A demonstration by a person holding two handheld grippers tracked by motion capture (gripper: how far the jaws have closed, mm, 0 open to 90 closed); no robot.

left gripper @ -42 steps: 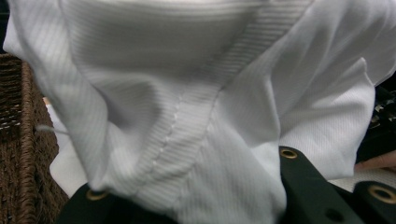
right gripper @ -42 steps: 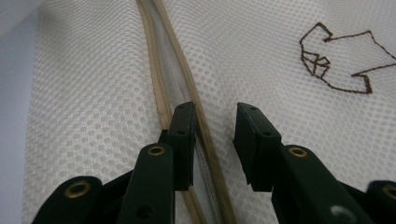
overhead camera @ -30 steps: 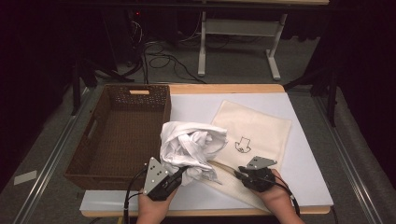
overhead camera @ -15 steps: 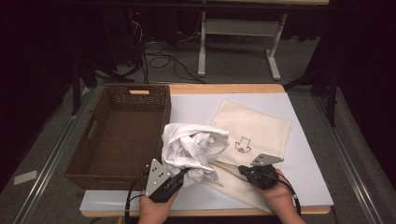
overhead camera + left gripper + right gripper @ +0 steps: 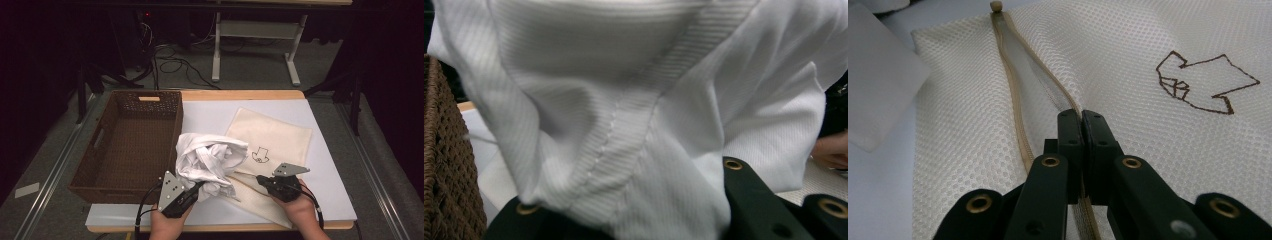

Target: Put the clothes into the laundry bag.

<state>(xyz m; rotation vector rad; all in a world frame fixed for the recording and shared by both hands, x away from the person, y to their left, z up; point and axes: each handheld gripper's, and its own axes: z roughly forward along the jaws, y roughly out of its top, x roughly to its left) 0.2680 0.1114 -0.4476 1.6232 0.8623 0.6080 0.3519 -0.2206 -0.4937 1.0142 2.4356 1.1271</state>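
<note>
A white garment point(image 5: 210, 161) is lying bunched near the front middle of the table point(image 5: 210, 116), just beside the brown wicker basket point(image 5: 127, 145) and overlapping the near-left edge of a cream mesh laundry bag point(image 5: 272, 137). The left gripper point(image 5: 192, 189) is grasping the garment's near edge, with ribbed fabric point(image 5: 634, 115) bulging between its jaws in the left gripper view. The right gripper point(image 5: 261, 179) is resting on the bag, whose brown embroidered mark point(image 5: 1205, 82) is showing to one side. Its jaws have just been closing and are now pinching the upper mesh layer along the bag's open zipper point(image 5: 1013, 90). A hand point(image 5: 300, 212) is holding that gripper from the table's near edge.
</note>
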